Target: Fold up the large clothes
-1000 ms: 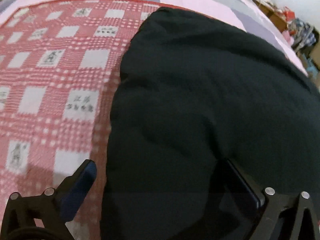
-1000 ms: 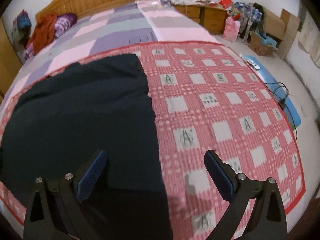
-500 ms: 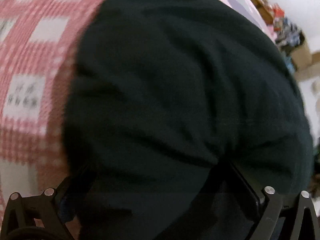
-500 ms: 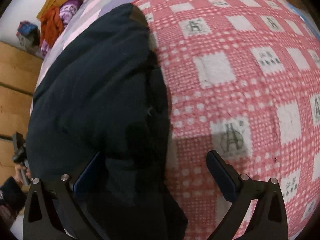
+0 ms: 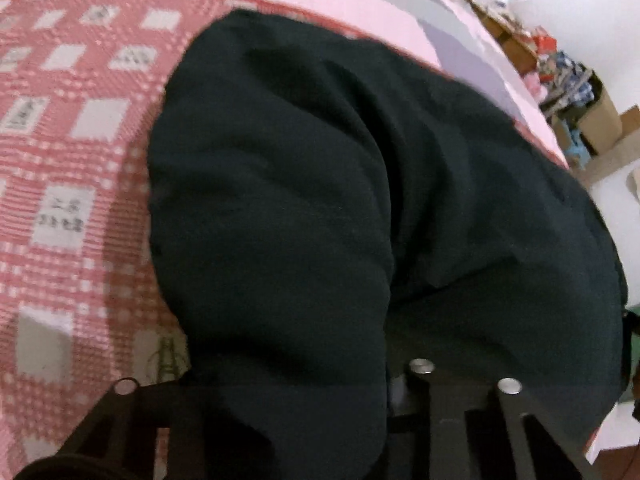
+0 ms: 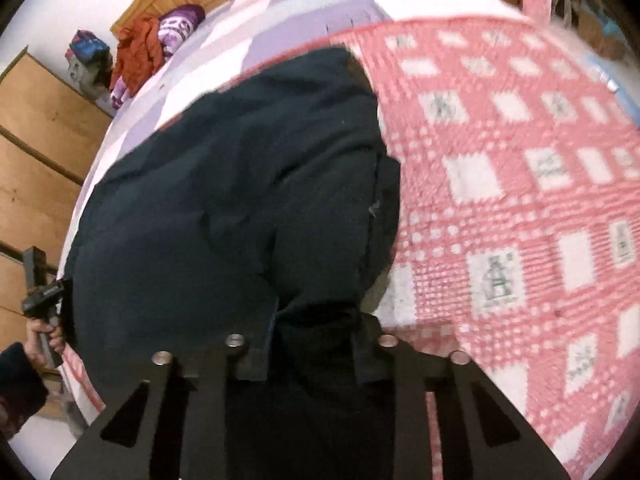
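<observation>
fabric is pinched at both near corners: the right gripper [image 6: 312,344] has its jaws narrowed on a bunched edge of the dark padded garment [image 6: 240,200], and the left gripper [image 5: 280,392] seems clamped on the other corner, though cloth hides its tips. the garment lies on the red checked blanket [image 6: 520,200] covering the bed. to fold well, i'd lift both corners level and together, keep the hem taut between them, and carry it toward the far edge so the bulky layers land square without slipping.
</observation>
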The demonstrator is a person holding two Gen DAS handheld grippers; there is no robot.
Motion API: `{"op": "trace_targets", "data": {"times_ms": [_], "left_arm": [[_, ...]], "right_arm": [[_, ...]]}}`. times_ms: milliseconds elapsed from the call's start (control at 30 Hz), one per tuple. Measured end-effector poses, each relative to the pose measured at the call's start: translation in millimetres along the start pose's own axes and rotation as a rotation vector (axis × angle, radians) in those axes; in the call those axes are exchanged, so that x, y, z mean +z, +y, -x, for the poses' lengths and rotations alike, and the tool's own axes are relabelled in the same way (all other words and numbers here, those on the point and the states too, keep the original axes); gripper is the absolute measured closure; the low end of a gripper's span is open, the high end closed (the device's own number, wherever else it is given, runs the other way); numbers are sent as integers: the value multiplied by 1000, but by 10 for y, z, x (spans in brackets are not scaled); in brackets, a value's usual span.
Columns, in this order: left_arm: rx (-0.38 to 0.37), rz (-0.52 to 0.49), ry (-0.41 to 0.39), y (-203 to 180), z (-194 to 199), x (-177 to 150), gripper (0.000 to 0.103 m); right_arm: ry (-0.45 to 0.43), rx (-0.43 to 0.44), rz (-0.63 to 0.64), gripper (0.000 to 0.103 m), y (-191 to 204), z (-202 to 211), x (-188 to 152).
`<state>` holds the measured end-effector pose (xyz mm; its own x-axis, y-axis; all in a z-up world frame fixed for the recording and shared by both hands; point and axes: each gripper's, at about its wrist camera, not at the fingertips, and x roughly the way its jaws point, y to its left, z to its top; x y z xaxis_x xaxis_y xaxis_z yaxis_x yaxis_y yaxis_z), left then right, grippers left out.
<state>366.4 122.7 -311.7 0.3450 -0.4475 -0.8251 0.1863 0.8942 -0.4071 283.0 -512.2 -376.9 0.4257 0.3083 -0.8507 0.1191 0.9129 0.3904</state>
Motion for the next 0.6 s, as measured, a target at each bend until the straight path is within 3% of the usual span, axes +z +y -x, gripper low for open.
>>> {"op": "trace_targets", "data": {"times_ms": [100,267,400,467,533,600], "left_arm": [[6,-3,-38,-44,193,41,74],[-51,0,-90,-108,609,67,76],[-69,-26,-107,-293,839,60,77],[-84,-43,-106,-282,977,18,77],[-66,-79,-76,-254,949,-13,77],[-29,-56,-21,-130,719,0,74]], "right_arm": [[-74,-16,4,83,122,245,15],[-173,-31,67,86,398,702,-17],[-233,13,112,92,714,1093,-31],[-267,76,125,93,894,1326,-74],[-283,33,210,93,1182,1443,-124],[-231,-97,245,93,1210,1322,-116]]}}
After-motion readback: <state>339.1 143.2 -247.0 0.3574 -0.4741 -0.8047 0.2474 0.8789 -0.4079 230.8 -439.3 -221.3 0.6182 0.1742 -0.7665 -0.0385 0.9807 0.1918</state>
